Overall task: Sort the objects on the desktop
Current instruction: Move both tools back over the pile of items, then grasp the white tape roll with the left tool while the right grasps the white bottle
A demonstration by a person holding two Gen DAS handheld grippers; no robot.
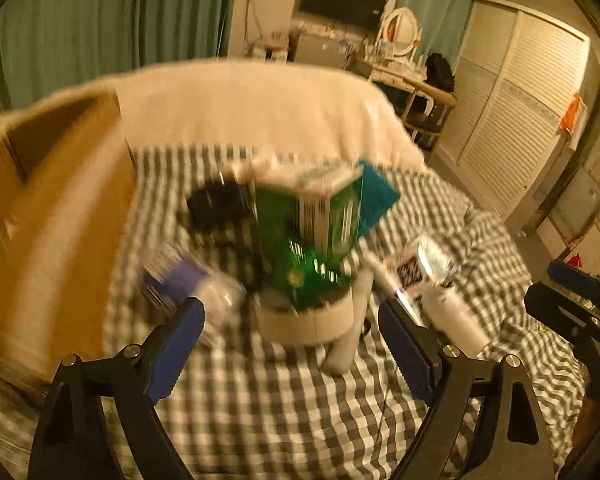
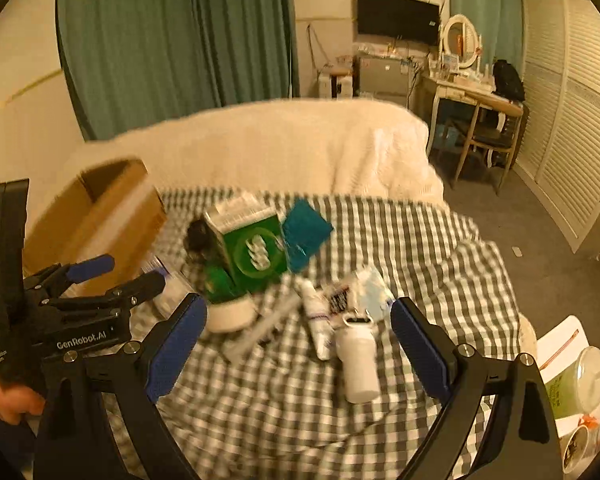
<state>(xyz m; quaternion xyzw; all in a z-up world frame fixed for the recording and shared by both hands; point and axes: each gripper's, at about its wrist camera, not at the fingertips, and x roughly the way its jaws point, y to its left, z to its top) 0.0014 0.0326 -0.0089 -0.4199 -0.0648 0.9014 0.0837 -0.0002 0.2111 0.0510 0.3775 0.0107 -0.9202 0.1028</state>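
A pile of small objects lies on a checked cloth point(image 2: 380, 248): a green box point(image 1: 324, 216) point(image 2: 252, 248), a teal packet point(image 1: 376, 200) point(image 2: 304, 236), a green-and-white round container point(image 1: 304, 312) point(image 2: 228, 308), a white bottle point(image 2: 358, 360) point(image 1: 456, 320), a white tube point(image 2: 316, 320) and a black object point(image 1: 216, 204). My left gripper point(image 1: 292, 344) is open and empty, just short of the round container. It also shows in the right wrist view point(image 2: 116, 276). My right gripper point(image 2: 296, 340) is open and empty, above the cloth before the bottle.
An open cardboard box point(image 1: 52, 216) point(image 2: 100, 216) stands at the left of the cloth. A white blanket point(image 2: 280, 144) lies behind the pile. A drink cup point(image 2: 580, 380) and papers sit at the right. A desk and wardrobe are beyond.
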